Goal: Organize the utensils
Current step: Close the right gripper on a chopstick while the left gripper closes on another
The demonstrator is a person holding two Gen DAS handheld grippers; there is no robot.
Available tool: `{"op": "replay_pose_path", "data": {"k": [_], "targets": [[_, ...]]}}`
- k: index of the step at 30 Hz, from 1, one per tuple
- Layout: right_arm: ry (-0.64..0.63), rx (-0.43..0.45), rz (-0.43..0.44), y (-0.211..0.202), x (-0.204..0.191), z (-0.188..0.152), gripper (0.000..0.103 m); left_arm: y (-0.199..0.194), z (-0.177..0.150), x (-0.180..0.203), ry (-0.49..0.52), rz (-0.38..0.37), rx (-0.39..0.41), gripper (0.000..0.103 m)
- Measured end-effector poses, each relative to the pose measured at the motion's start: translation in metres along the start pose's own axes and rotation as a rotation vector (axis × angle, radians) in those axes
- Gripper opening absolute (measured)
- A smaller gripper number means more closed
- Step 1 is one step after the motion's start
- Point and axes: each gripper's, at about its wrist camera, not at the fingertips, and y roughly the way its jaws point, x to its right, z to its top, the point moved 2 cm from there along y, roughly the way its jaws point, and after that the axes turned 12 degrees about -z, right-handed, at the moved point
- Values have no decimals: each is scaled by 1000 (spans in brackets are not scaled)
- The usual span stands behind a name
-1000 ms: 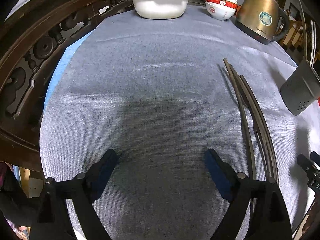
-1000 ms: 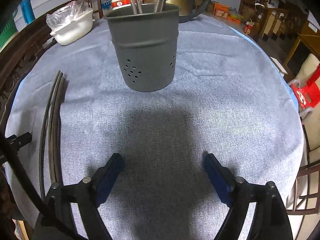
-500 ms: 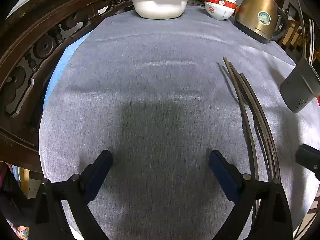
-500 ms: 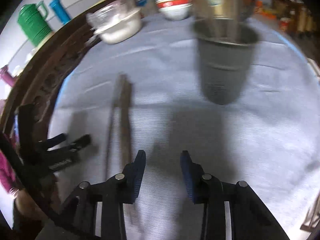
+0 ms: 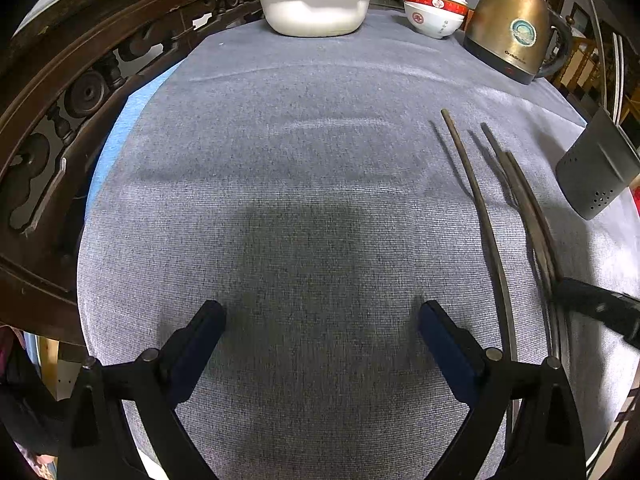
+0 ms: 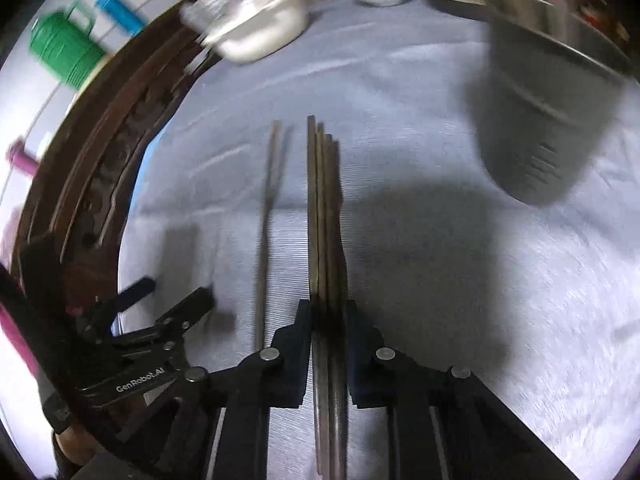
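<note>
- Clamping a bundle of dark chopsticks, the right gripper has its jaws drawn narrow, pads pressed against both sides of the bundle near its near end.
- Bundle: runs from the pads toward the far side, over the grey cloth of the counter.
- Single chopstick: lies on the cloth just left of the bundle, apart from it.
- Grey perforated utensil holder: stands upright at far right, well apart from the bundle; blurred in this view.
- Left gripper: jaws spread wide, holding nothing, above bare cloth.
- Left wrist view: the chopsticks lie at right; the holder stands beyond them.
- Far edge: white basin, stacked bowls, brass-coloured kettle.
</note>
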Motion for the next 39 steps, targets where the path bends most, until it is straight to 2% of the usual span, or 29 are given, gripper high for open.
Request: {"op": "replay_pose_path", "data": {"k": [2,3,5,8,11,19,27,31,33,34,36,38,39], "targets": [[107,21,-1,-5,20,-5,8,0,2,0,-7,3,-2,98],[174,31,-25,-7,31,-9,11,0,3,1,-10,4,-4,98],[198,45,-25,-9,38,-12,13,1,5,2,-10,4,-11,98],[187,67,-8,-15,41,-12,14,1,6,4,-15,0,-26,98],[153,42,25,-13,34,-4,14,1,7,7,-19,-12,-35,98],[2,-3,-35,9,9,13,14,-3,14,23,-3,-63,-52,98],[-32,-66,-95,6,19,15,11,5,41,48,-35,-176,-108,98],[-54,-92,-120,6,25,15,17,14,52,58,-44,-157,-124,97],[-63,-90,-121,7,23,19,25,19,54,61,-47,-146,-138,92],[-60,-85,-118,7,22,21,30,22,55,64,-49,-138,-147,84],[-56,-71,-112,9,19,26,48,28,55,68,-43,-135,-171,68],[-73,-55,-123,11,13,28,51,32,57,72,-18,-96,-168,51],[-88,-48,-143,12,10,29,46,33,56,75,-7,-88,-170,47]]}}
